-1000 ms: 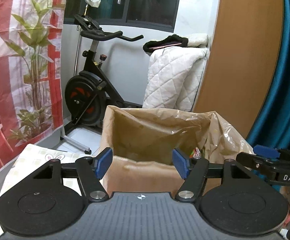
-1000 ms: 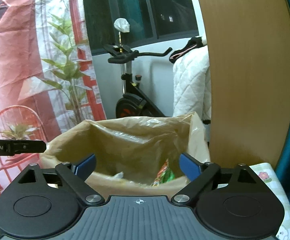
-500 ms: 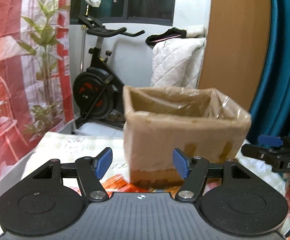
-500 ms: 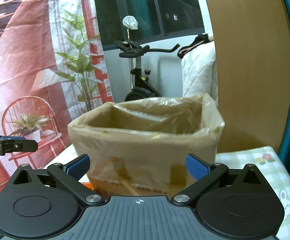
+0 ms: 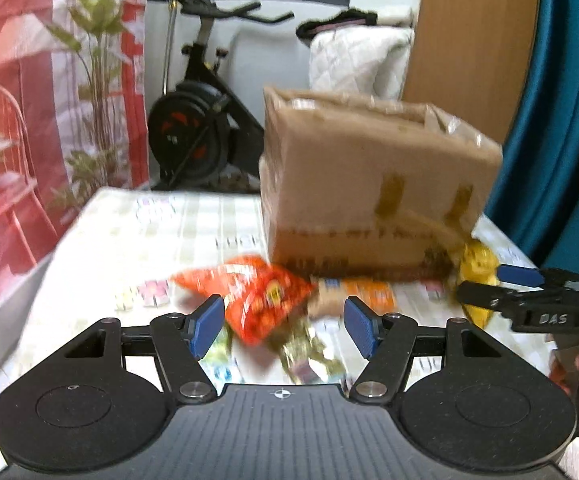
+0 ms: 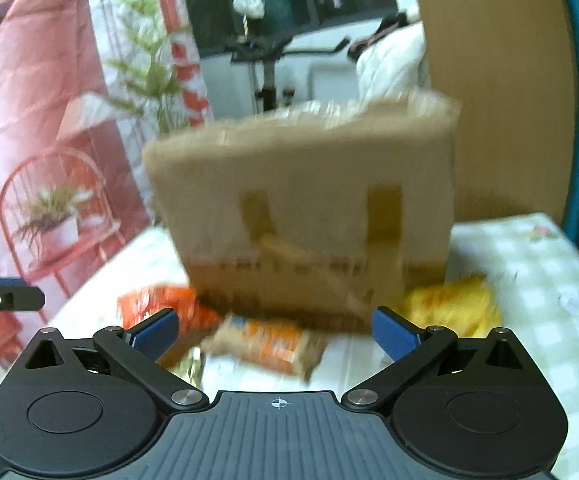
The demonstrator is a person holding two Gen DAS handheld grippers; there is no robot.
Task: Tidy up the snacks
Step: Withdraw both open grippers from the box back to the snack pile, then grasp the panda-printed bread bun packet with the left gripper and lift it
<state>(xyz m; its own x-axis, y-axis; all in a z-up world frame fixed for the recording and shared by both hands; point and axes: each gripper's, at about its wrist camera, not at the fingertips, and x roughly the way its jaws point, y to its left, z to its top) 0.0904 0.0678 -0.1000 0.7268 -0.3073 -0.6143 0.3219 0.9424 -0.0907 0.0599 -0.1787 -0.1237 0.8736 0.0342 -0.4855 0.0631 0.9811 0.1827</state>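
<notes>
Two tools, left tool (image 5: 284, 326) and right tool (image 6: 275, 334), gape released at lower frame. Snack packets (image 5: 263, 300) lie mid-frame before the cardboard box (image 5: 369, 196) on the tabletop (image 5: 137, 240).

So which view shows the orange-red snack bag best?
The left wrist view: the orange-red snack bag lies almost whole before the cardboard box. In the right wrist view, the right gripper's left finger partly hides it.

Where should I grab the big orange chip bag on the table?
Probably pinch the orange chip bag by its flat near corner, coming from above with the open left tool. The bag lies flat on the tablecloth, and that corner points toward the tool.
</notes>
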